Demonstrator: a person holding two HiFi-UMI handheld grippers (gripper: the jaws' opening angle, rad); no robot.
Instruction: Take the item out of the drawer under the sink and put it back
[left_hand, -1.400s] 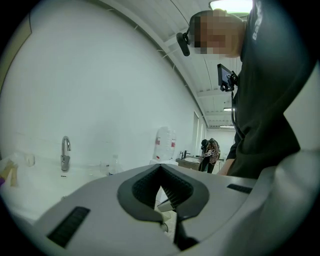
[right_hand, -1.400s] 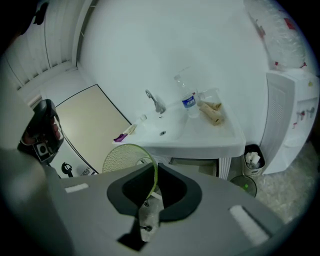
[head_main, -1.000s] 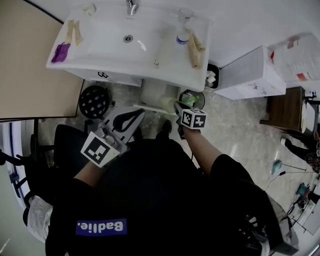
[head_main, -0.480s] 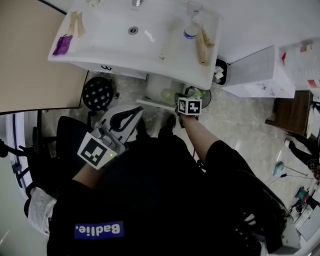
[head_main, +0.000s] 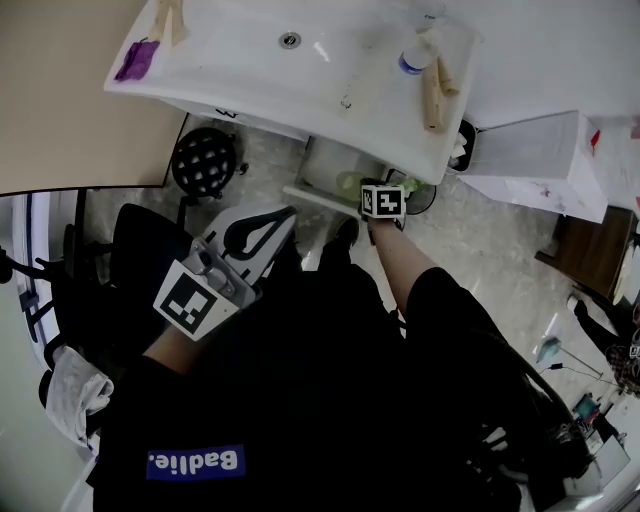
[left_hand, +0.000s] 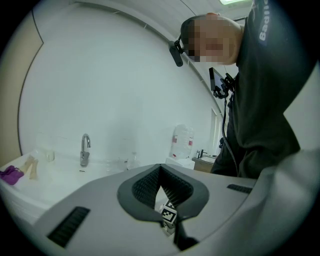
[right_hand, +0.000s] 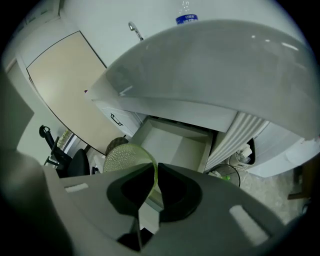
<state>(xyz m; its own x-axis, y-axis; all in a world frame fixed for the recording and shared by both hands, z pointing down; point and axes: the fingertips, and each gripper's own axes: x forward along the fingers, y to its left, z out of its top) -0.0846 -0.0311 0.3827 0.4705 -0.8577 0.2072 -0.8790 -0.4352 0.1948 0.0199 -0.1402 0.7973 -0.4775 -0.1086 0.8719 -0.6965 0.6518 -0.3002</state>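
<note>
Since a second ago the right gripper (right_hand: 152, 172) has carried its load closer in under the white ceramic sink (head_main: 250, 60). Its jaws are clenched on the near rim of the pale green, dimpled translucent bowl (right_hand: 125, 157), which hangs left of the jaws, tilted, just outside the open white drawer (right_hand: 172, 142) below the sink. The drawer lies straight ahead and slightly lower, and its floor looks bare, so I judge that a short forward reach would put the bowl back. Further out from the sink, the left gripper (left_hand: 160, 170) has its jaws pressed together on nothing. A small waste bin (right_hand: 227, 172) stands right of the drawer and a black perforated stool (head_main: 205, 162) left of it; neither blocks the path.
</note>
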